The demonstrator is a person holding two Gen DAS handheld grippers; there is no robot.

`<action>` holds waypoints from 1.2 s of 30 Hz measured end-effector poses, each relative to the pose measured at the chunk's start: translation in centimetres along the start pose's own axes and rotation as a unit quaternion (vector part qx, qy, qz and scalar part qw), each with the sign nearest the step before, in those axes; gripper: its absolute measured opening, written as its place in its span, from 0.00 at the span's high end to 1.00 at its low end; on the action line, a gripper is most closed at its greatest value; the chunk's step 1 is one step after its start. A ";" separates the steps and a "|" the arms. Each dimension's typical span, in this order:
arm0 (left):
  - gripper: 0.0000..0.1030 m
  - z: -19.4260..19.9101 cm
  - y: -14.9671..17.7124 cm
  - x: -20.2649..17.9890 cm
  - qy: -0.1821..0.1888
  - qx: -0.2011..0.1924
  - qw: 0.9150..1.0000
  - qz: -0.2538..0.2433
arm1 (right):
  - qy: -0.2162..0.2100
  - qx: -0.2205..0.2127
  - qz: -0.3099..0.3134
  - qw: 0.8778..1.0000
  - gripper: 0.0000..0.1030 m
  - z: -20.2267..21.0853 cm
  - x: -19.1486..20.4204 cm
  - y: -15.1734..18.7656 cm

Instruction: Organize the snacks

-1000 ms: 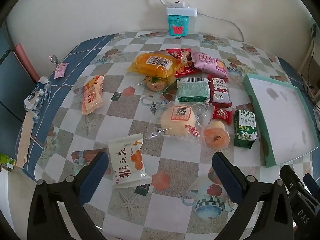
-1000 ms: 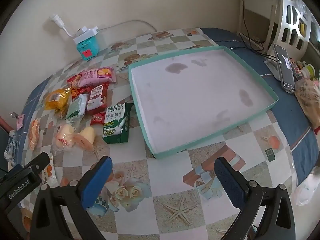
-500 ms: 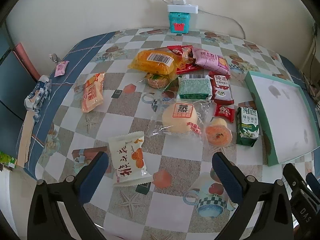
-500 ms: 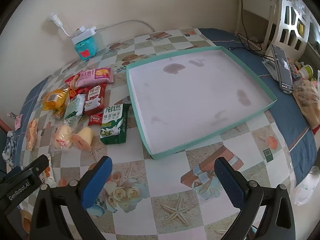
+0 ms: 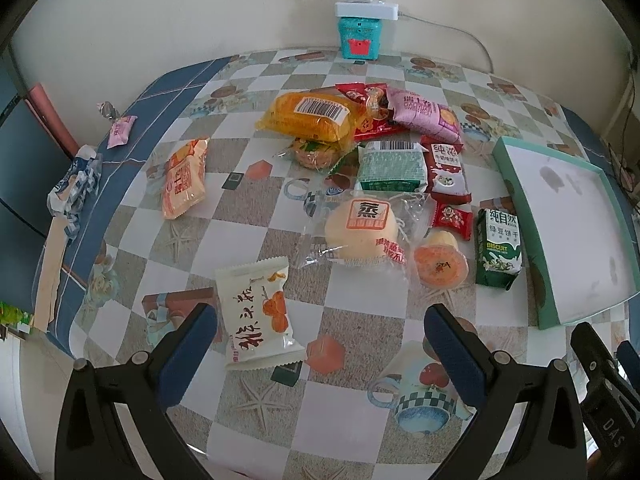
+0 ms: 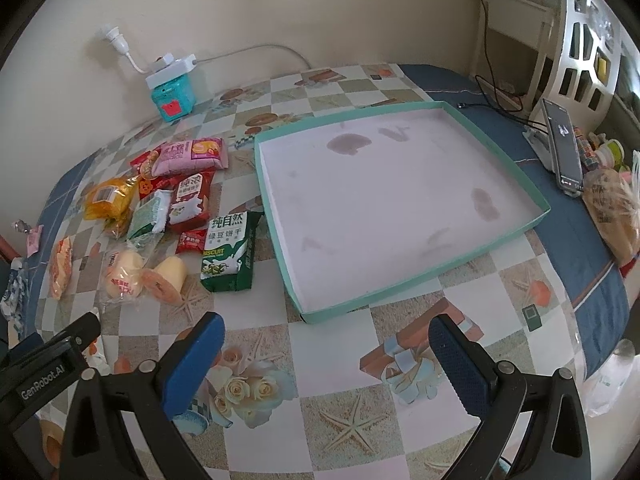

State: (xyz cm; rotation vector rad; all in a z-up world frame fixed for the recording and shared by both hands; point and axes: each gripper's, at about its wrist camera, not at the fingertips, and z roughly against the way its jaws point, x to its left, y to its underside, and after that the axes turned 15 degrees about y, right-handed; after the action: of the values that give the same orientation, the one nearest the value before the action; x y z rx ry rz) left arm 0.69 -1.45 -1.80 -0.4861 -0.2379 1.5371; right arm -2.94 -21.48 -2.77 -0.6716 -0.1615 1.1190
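While only the right wrist view shows a phone [image 6: 562,146], both show the tray [image 6: 507,157].

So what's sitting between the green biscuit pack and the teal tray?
Nothing: only bare tablecloth separates the green biscuit pack from the teal tray, clearest in the right wrist view.

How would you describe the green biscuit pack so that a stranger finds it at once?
Start at the teal tray on the checked table. Just beside the tray's left wall lies the biscuit pack, at the edge of the snack pile. It alone is dark green with a white top and the word BISCUIT; the red sachet next to it is much smaller.
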 end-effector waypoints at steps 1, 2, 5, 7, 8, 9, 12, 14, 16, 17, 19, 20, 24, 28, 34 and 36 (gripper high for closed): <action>0.00 0.0 0.0 0.0 0.000 0.001 1.000 0.000 | -0.001 0.000 0.001 1.000 0.00 0.0 0.0 0.0; 0.00 0.0 0.0 0.0 -0.001 0.001 1.000 -0.001 | 0.000 -0.001 0.001 1.000 0.00 0.0 0.0 0.0; 0.00 -0.1 -0.1 -0.1 -0.001 0.003 1.000 -0.002 | 0.000 -0.003 0.002 1.000 0.00 0.1 0.0 0.0; 0.00 -0.1 -0.1 -0.1 -0.001 0.004 1.000 -0.002 | 0.001 -0.004 0.003 1.000 0.00 0.1 0.1 0.0; 0.00 -0.1 -0.1 -0.1 -0.001 0.004 1.000 -0.002 | 0.001 -0.004 0.003 1.000 0.00 0.1 0.1 0.0; 0.00 -0.1 -0.1 -0.1 -0.001 0.005 1.000 -0.002 | 0.001 -0.004 0.004 1.000 0.00 0.1 0.1 0.0; 0.00 -0.2 -0.1 -0.1 -0.001 0.008 1.000 -0.002 | 0.003 -0.006 0.004 1.000 0.00 0.1 0.1 0.0; 0.00 -0.3 -0.1 -0.1 -0.001 0.008 1.000 -0.002 | 0.004 -0.006 0.004 1.000 0.00 0.1 0.2 0.0; 0.00 -0.3 -0.1 -0.1 -0.001 0.008 1.000 -0.002 | 0.005 -0.006 0.004 1.000 0.00 0.0 0.2 0.0; 0.00 -0.3 -0.1 -0.1 -0.001 0.008 1.000 -0.002 | 0.005 -0.006 0.004 1.000 0.00 0.0 0.2 0.0; 0.00 -0.3 -0.1 -0.1 -0.001 0.008 1.000 -0.002 | 0.006 -0.007 0.004 1.000 0.00 0.1 0.2 0.0; 0.00 -0.3 -0.1 -0.1 -0.001 0.009 1.000 -0.002 | 0.006 -0.007 0.004 1.000 0.00 0.0 0.3 0.0; 0.00 -0.4 0.0 -0.1 -0.001 0.010 1.000 -0.002 | 0.006 -0.007 0.004 1.000 0.00 0.0 0.3 0.0; 0.00 -0.5 0.0 -0.1 0.000 0.012 1.000 -0.003 | 0.007 -0.007 0.006 1.000 0.00 0.0 0.3 0.0; 0.00 -0.6 0.0 -0.1 0.000 0.013 1.000 -0.002 | 0.008 -0.006 0.008 1.000 0.00 -0.1 0.4 0.0; 0.00 -0.6 0.0 -0.1 0.000 0.013 1.000 -0.002 | 0.009 -0.006 0.008 1.000 0.00 -0.1 0.4 0.0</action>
State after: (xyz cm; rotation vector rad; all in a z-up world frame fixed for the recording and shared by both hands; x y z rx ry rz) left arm 0.98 -1.59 -2.31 -0.4646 -0.2178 1.5345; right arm -2.73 -21.14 -2.98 -0.6948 -0.1486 1.1278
